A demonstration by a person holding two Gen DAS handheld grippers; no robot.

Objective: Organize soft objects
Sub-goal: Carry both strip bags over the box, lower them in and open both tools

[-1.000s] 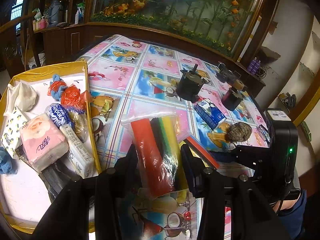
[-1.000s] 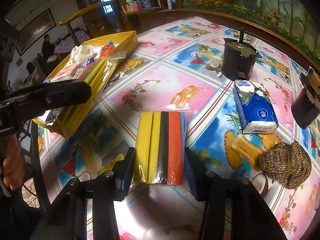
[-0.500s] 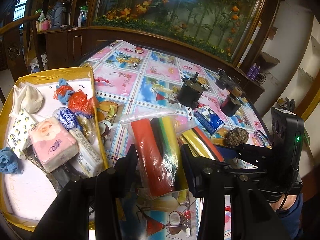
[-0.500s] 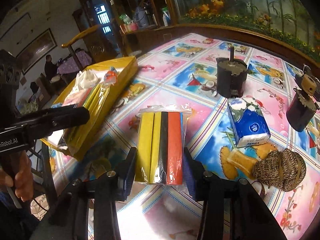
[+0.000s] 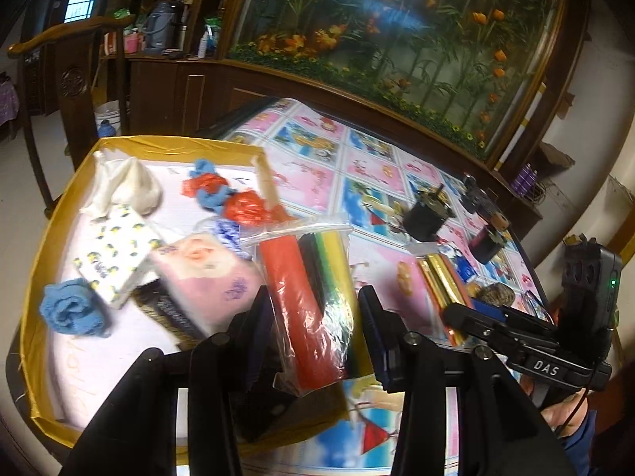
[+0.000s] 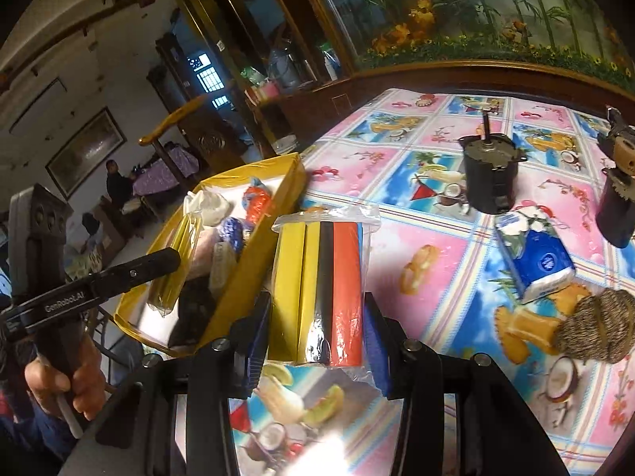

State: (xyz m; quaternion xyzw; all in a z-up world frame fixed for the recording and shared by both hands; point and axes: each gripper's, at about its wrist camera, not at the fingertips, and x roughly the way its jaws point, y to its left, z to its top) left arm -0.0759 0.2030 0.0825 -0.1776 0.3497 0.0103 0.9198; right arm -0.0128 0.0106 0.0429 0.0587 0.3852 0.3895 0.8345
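Observation:
My left gripper [image 5: 313, 329] is shut on a clear bag of red, black, green and yellow foam strips [image 5: 309, 297], held over the right edge of the yellow tray [image 5: 39, 214]. My right gripper [image 6: 315, 337] is shut on a second bag of yellow, black and red strips [image 6: 321, 277], lifted above the table beside the tray [image 6: 254, 269]. The tray holds a pink tissue pack [image 5: 210, 273], a lemon-print pack [image 5: 115, 246], a blue cloth [image 5: 71, 309], a white cloth [image 5: 127, 186] and red-blue bundles [image 5: 222, 194].
On the patterned tablecloth [image 6: 436, 238] lie a blue tissue pack [image 6: 535, 261], a brown scrubber ball [image 6: 599, 325] and two black motors [image 6: 490, 174] [image 6: 619, 198]. A wooden chair [image 5: 75, 79] stands behind the tray. The table's left edge runs under the tray.
Both grippers rose and moved left with their bags. The left bag now hangs over the tray's right edge; the right bag is off the table beside the tray.

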